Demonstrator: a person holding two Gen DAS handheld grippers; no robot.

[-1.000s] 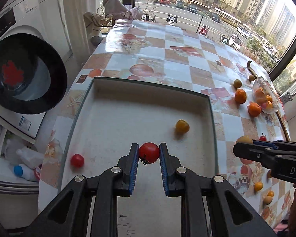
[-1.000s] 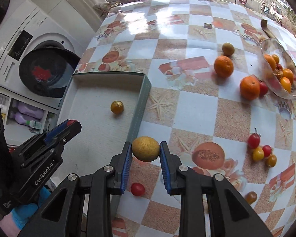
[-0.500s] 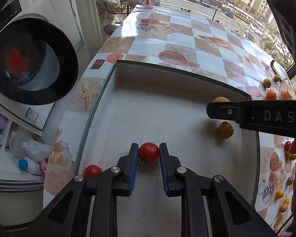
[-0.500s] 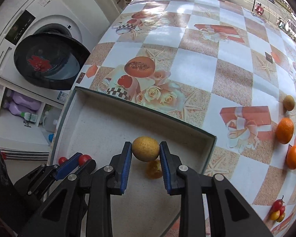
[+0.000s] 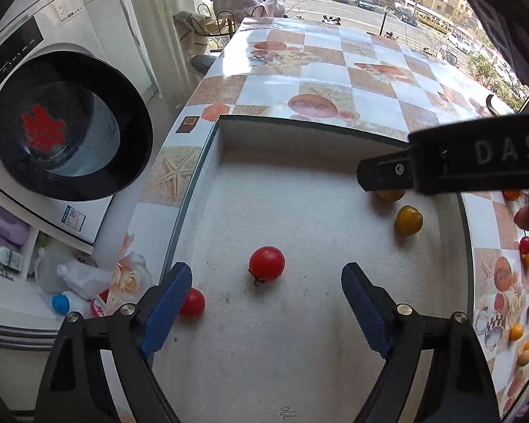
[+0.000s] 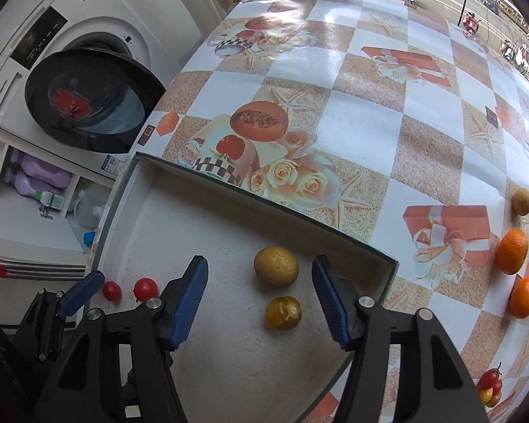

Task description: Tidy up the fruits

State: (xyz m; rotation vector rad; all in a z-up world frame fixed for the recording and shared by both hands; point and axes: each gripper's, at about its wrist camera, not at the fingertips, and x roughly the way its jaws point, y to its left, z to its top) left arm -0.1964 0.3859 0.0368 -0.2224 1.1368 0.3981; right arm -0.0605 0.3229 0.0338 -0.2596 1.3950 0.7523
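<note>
While your left tongs [image 5: 266, 280] are opening wide, the red tomato [image 5: 266, 263] sits on the tray floor between the blue pads, and neither pad touches it. A smaller red tomato [image 5: 193, 302] lies just beside the left pad, near the tray's left wall.

Your right tongs [image 6: 261, 287] are opening too. The brown-yellow round fruit [image 6: 276, 265] rests on the tray floor between their pads, with a gap on both sides. A yellow tomato [image 6: 283, 313] lies just beside it, closer to you.

On the side of your right tongs, in the left view, you can read the white letters "DAS". The rest is cut off by the edge.

All four fruits are inside the tray [image 6: 229, 190], which sits on the table [image 6: 363, 130] with its checked cloth of starfish, roses and gift boxes. Out on the table, to the right, lie two oranges [image 6: 511, 251], a small brown fruit [image 6: 522, 201] and a bunch of little red and yellow tomatoes [image 6: 490, 384].

Past the table's left edge stands a white washing machine [image 6: 84, 81]. It has a word on its front, too small to read for sure.
</note>
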